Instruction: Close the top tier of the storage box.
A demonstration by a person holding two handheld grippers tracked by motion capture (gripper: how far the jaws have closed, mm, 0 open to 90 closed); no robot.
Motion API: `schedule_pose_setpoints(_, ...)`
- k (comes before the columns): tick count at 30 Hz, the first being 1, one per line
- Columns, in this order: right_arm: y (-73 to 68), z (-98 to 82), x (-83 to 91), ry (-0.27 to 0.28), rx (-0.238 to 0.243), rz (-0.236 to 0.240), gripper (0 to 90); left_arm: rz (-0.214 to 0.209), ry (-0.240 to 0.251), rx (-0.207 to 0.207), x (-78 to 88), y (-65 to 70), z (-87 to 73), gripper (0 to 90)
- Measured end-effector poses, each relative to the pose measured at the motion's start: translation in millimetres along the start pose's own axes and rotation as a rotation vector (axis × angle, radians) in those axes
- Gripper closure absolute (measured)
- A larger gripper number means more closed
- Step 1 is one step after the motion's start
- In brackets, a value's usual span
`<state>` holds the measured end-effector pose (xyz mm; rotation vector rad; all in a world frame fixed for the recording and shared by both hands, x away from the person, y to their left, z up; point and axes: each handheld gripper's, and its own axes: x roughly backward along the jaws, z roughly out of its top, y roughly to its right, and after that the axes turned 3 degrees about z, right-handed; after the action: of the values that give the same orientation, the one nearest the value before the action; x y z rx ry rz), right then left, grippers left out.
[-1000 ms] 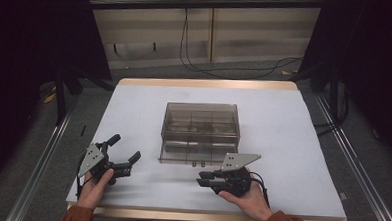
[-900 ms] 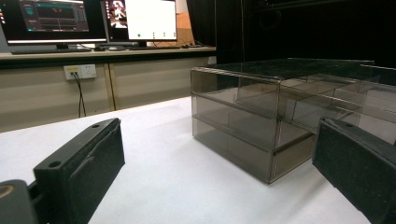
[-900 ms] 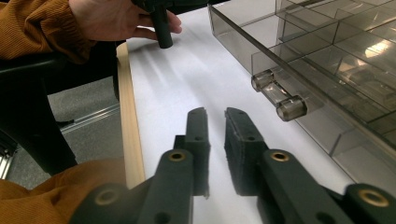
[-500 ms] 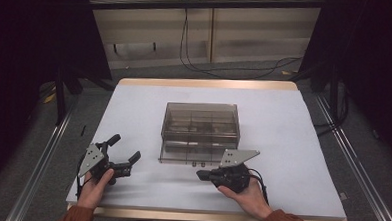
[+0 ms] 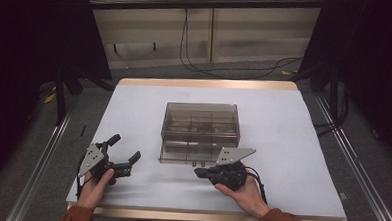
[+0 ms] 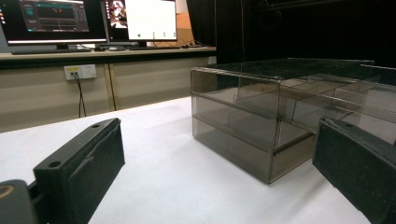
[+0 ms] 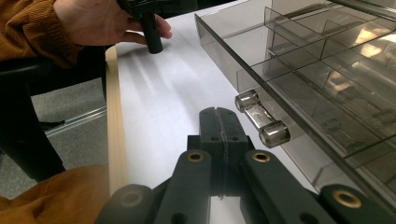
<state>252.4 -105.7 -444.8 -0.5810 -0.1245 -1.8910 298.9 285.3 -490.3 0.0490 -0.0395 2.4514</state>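
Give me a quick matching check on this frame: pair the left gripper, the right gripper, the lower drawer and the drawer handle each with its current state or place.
Things:
1. left gripper
2. right gripper
3. lower drawer
4. drawer handle

States or places:
A. pulled partway out of the smoky clear cabinet
B. jaws shut, with nothing between them
C. jaws open, resting on the white table left of the cabinet
D. clear bar on the drawer front, beside the shut jaws, not gripped

Pairs: 1-C, 2-B, 3-A, 4-D
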Motion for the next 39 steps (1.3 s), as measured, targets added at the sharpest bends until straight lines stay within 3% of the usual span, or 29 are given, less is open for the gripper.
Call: schedule_pose_setpoints(39,6.0,1.0,2.9,0.024,-0.001,-0.048,90.0,-0.002,0.000,0.001,-0.1,0.1,-0.1,1.6)
